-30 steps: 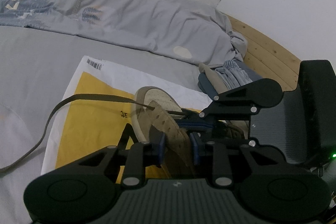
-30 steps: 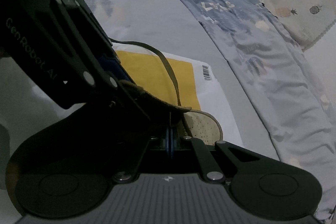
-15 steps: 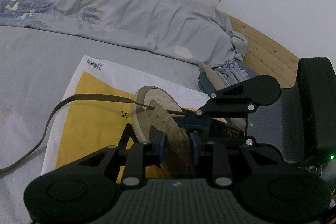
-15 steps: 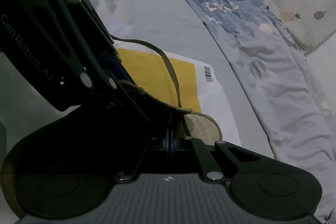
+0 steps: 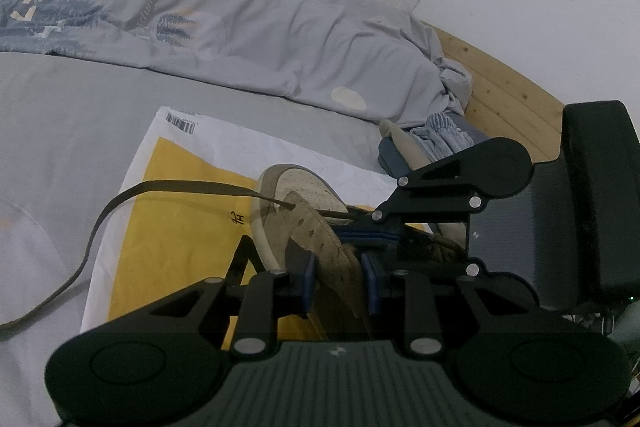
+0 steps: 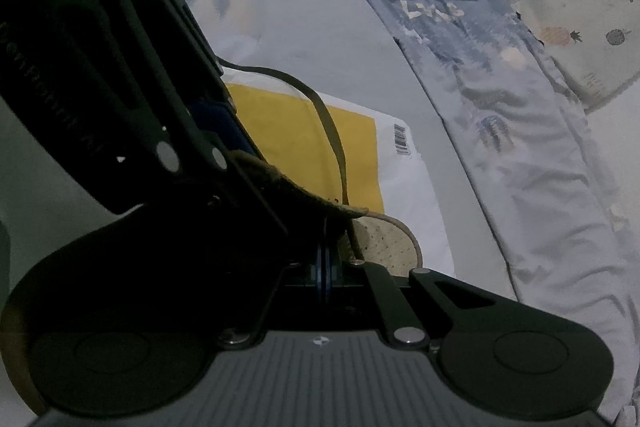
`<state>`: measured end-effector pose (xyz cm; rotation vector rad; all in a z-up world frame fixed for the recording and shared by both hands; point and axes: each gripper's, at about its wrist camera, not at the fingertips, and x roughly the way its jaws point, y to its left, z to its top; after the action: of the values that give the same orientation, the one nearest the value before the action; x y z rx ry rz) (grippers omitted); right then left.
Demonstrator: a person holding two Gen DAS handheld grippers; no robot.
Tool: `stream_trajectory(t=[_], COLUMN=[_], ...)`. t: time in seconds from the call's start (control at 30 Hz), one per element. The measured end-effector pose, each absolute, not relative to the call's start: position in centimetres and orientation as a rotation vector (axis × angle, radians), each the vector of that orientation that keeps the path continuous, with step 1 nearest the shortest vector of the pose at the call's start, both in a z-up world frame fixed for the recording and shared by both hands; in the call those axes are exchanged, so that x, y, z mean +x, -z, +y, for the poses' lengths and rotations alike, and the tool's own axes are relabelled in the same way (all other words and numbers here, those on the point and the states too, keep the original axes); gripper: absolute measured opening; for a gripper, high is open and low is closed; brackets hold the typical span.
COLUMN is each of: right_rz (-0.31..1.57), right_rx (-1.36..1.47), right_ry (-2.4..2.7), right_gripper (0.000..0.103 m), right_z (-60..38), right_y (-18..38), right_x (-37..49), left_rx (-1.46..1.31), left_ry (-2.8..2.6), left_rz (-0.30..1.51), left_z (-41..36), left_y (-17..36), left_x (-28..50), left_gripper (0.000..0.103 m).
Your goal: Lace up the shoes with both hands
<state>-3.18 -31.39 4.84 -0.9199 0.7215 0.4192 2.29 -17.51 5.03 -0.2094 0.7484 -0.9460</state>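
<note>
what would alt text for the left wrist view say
The left gripper clamps the tan eyelet flap of a beige shoe resting on a yellow and white mailer bag on a grey bed. The right gripper reaches in from the right, and a dark shoelace trails left from an eyelet.

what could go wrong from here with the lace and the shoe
1. The left gripper clamps only the shoe's eyelet flap; a hard tug could pull the suede flap free or tilt the shoe.
2. The right gripper is shut at the lace end near the eyelet; a thin pinch may slip.
3. The long loose lace trails off the yellow mailer and might snag on the bedding.
</note>
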Motion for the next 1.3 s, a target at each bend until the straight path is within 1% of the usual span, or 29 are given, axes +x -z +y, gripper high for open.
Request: stream_trajectory(t=[0.23, 0.6, 1.0, 1.3], right_rz=[0.717, 0.708, 0.682, 0.683], right_rx=[-0.896, -0.981, -0.986, -0.94], right_ry=[-0.404, -0.418, -0.423, -0.432], right_gripper=[0.0, 0.0, 0.0, 0.0], right_z=[-31.3, -31.2, -31.2, -31.6], right_y=[-4.9, -4.3, -4.4, -4.9], right_x=[-2.9, -3.6, -3.8, -4.4], left_rx=[-0.207, -0.204, -0.203, -0.2], left_ry=[0.945, 0.944, 0.944, 0.943], left_rz=[0.748, 0.747, 0.749, 0.747], left_z=[-17.5, -17.7, -17.6, -17.7], left_y=[-5.1, -5.0, -5.1, -5.1], left_x=[2.3, 2.2, 2.3, 2.2], left_gripper=[0.024, 0.023, 0.023, 0.024])
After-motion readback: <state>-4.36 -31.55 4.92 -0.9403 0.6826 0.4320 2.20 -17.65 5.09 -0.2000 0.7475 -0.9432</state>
